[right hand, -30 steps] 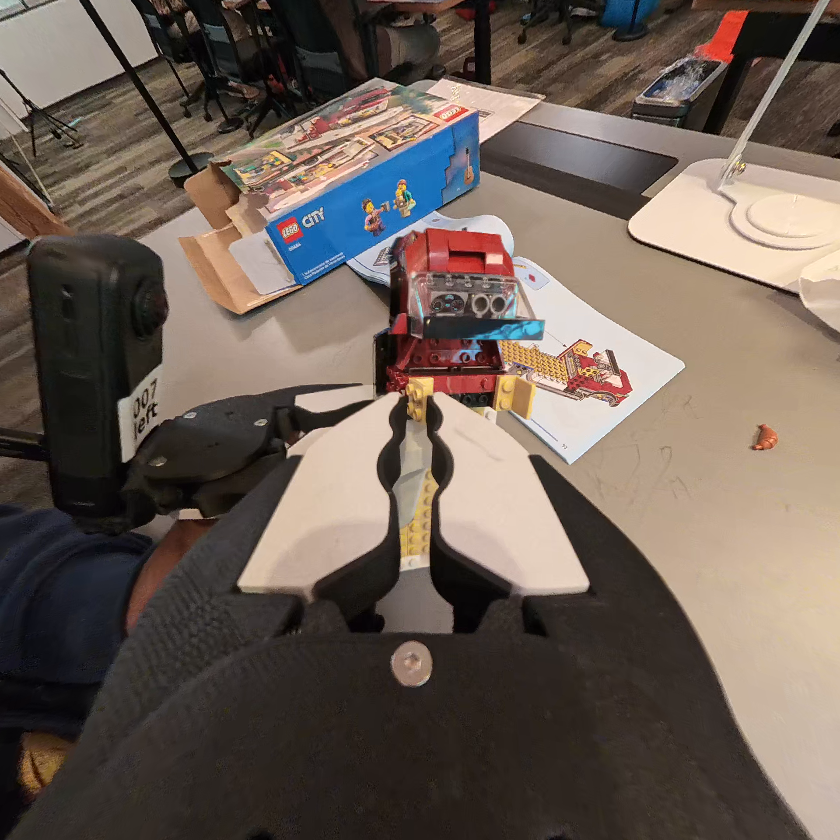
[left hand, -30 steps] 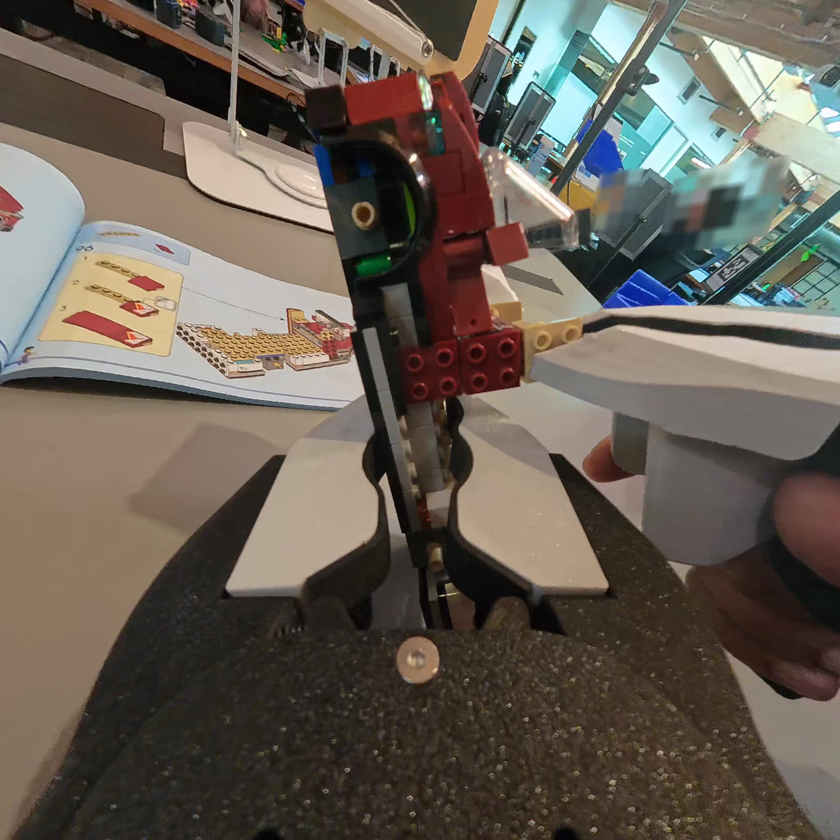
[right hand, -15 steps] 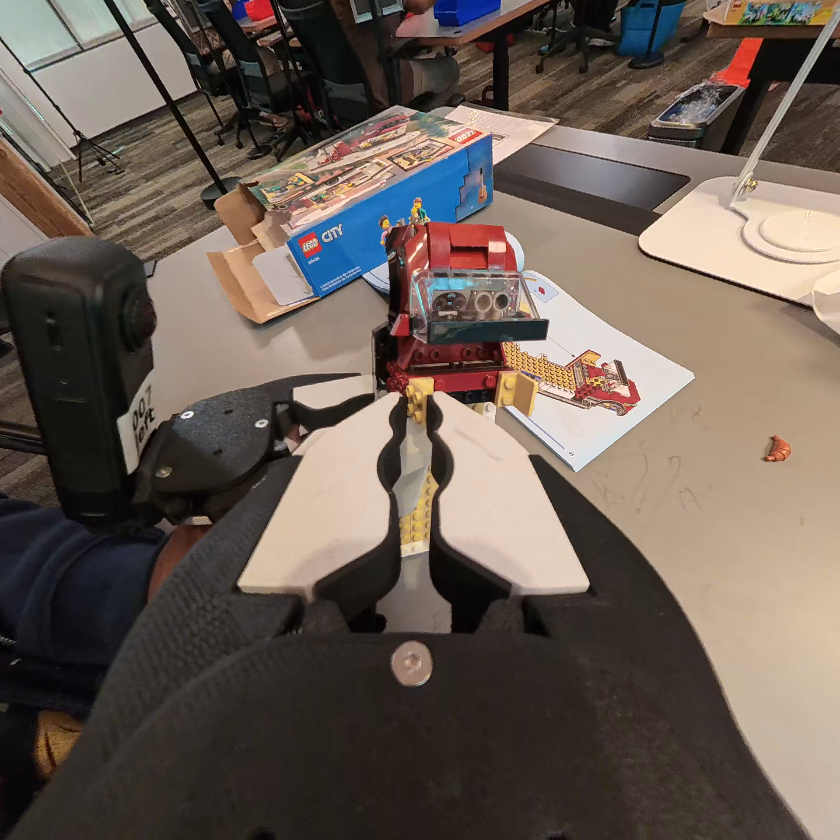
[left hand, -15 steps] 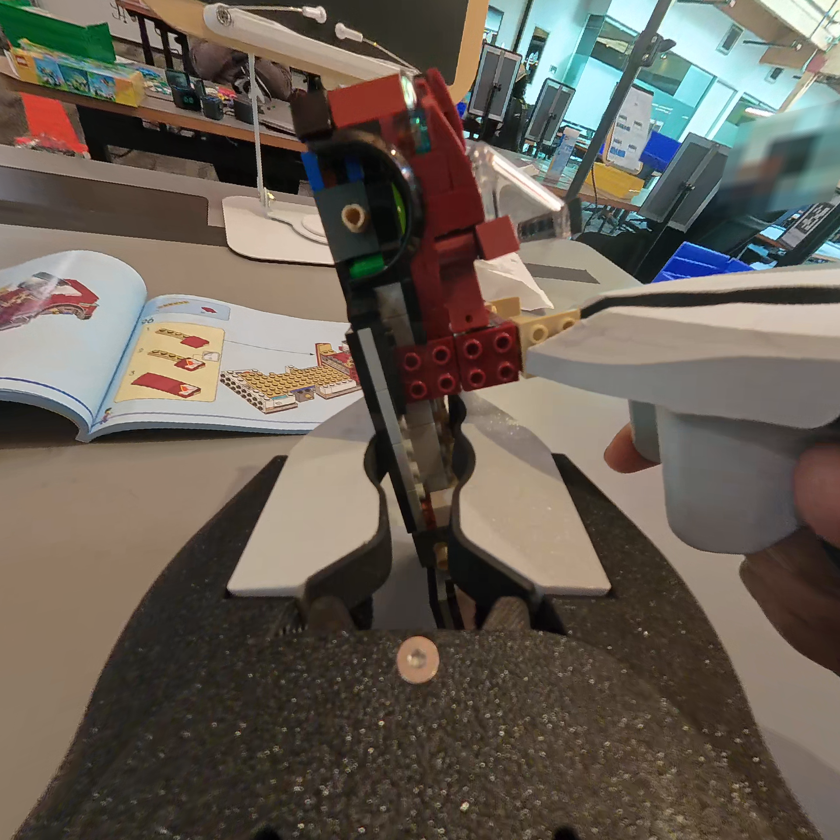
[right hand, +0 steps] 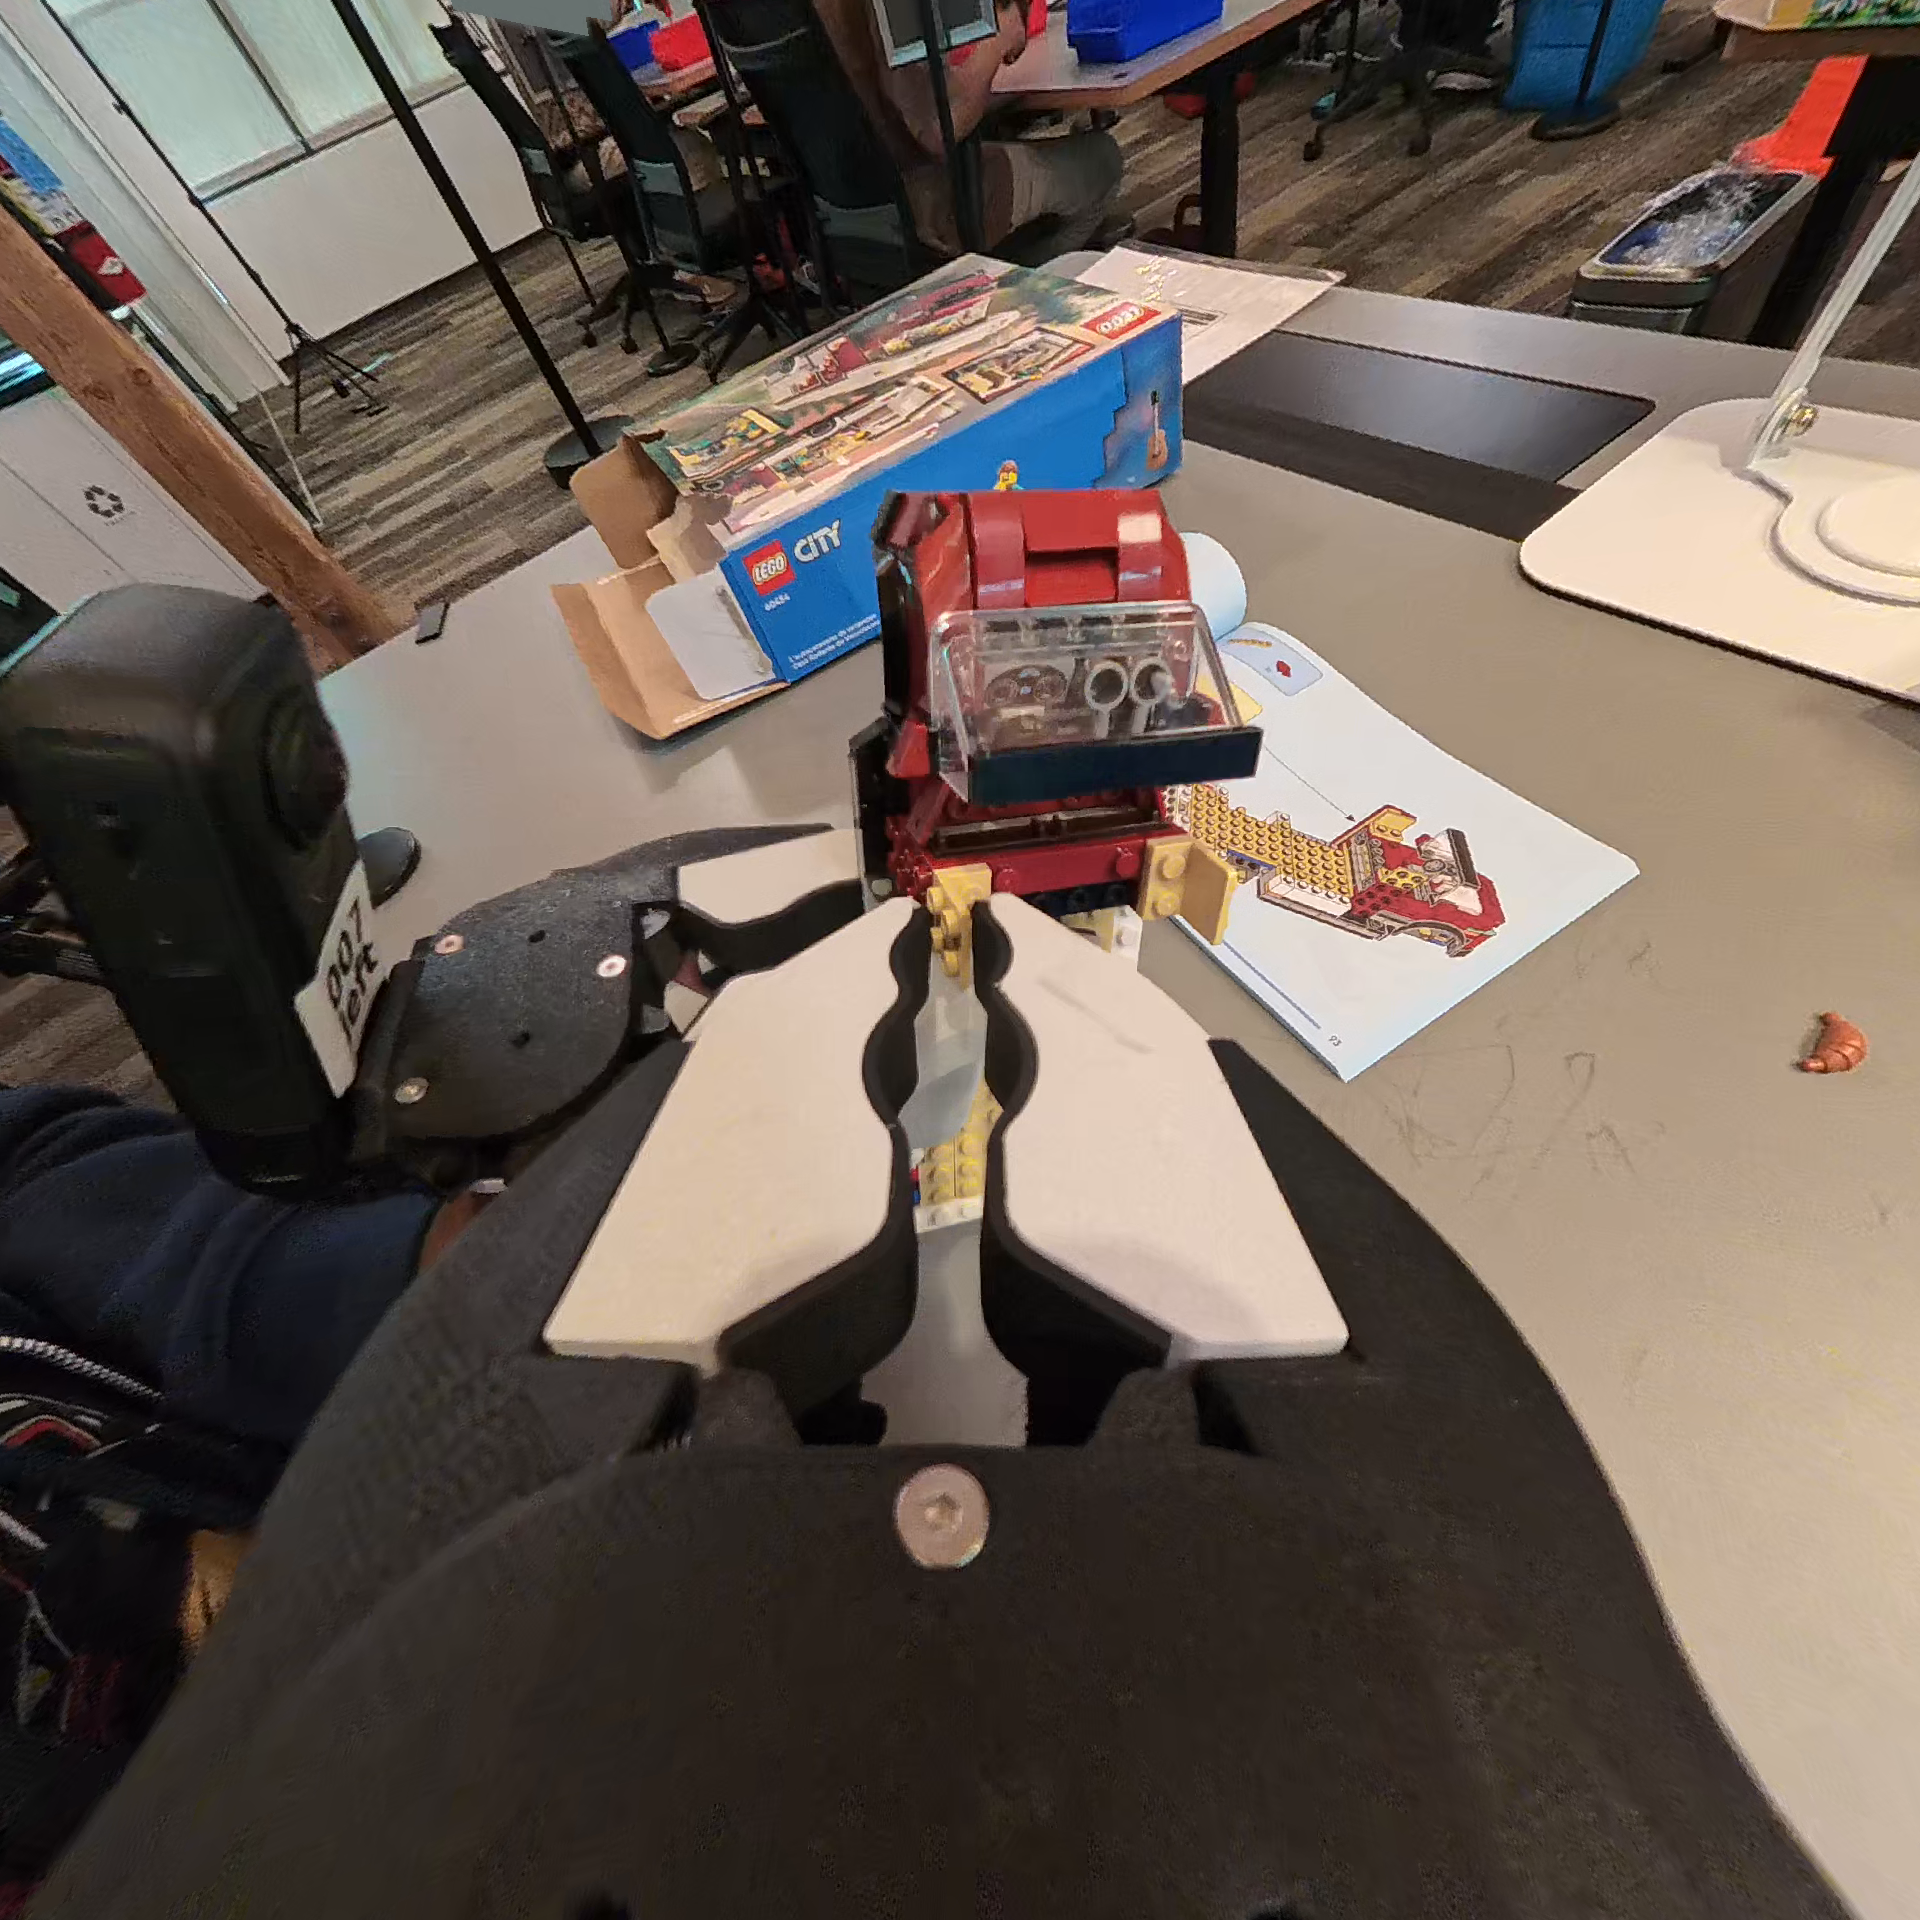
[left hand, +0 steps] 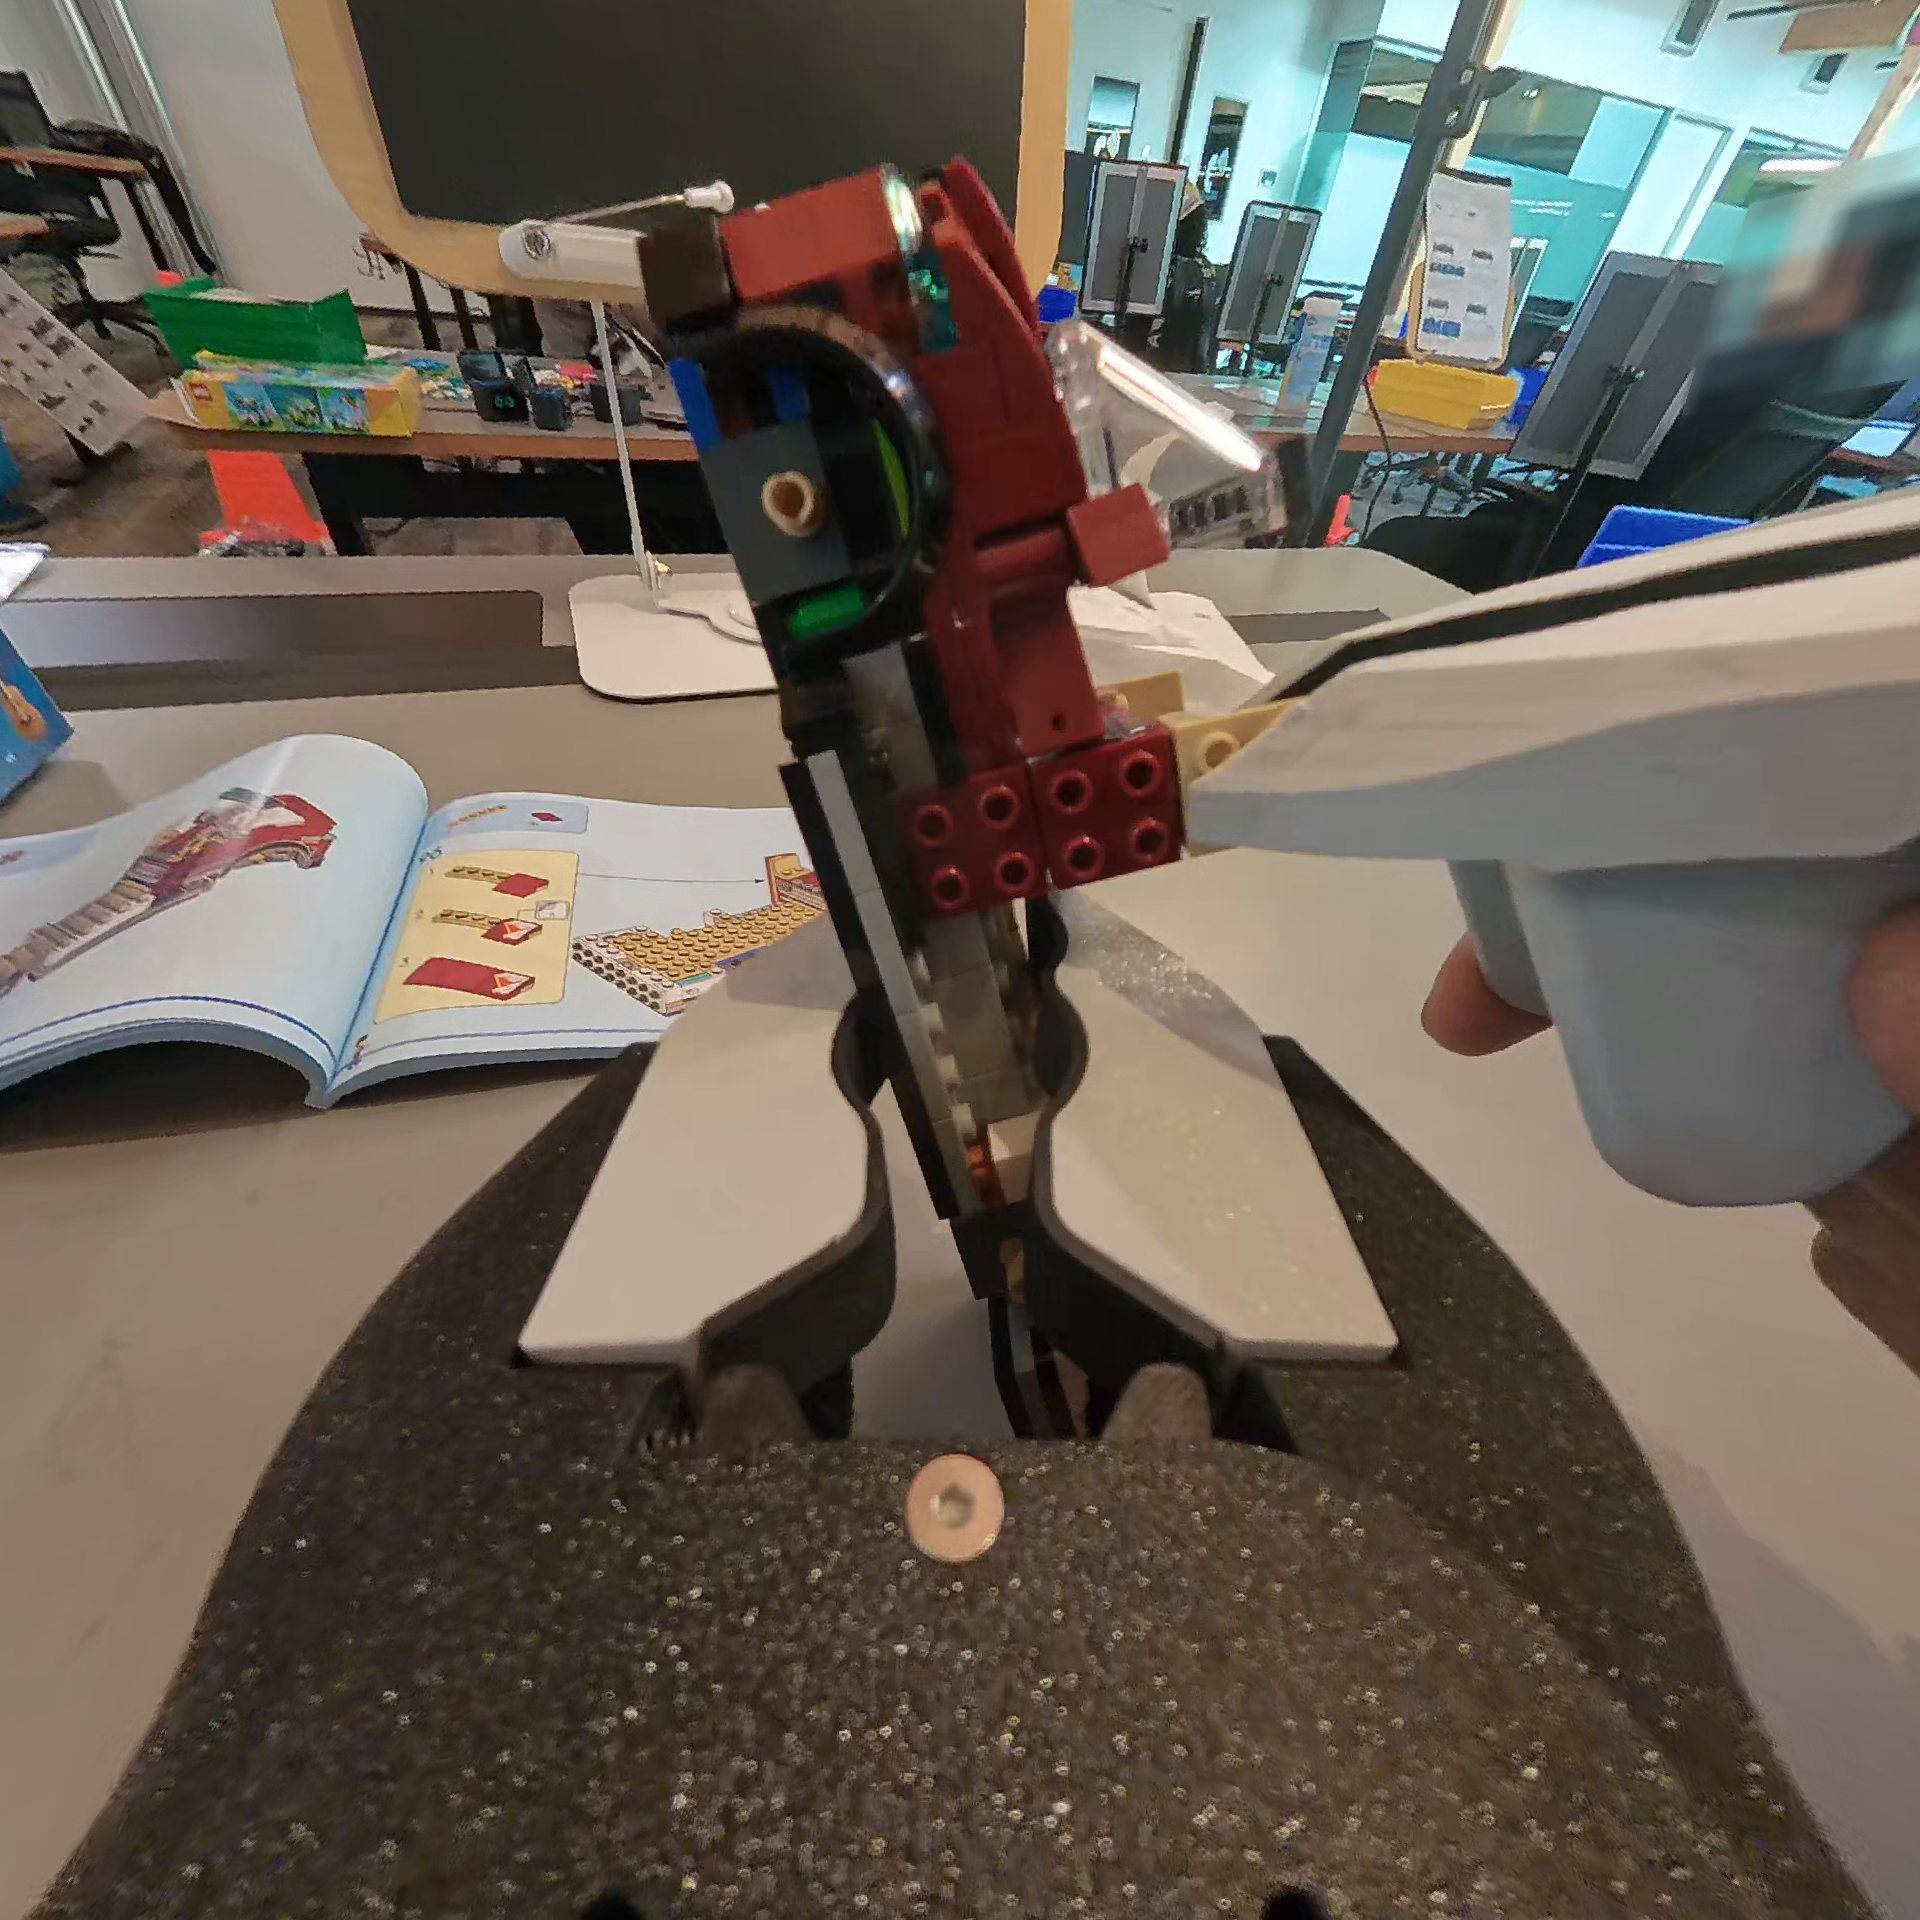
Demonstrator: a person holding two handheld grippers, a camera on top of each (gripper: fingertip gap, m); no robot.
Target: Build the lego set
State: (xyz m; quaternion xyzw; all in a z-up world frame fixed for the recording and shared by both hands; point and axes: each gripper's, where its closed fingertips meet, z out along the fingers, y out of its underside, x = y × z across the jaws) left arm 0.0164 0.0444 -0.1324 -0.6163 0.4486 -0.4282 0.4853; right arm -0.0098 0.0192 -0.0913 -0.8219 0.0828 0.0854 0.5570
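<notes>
I see a dark-red brick truck cab with clear windshield, held upright off the table, its tan plate jutting toward six o'clock.

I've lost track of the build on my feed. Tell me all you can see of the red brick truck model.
The red brick truck model, plastic and part-built, is held above the grey table. It has a dark red cab, clear windscreen, black underside and tan side plates. The left gripper clamps its chassis edge; the right gripper pinches a tan plate at its base.
</notes>
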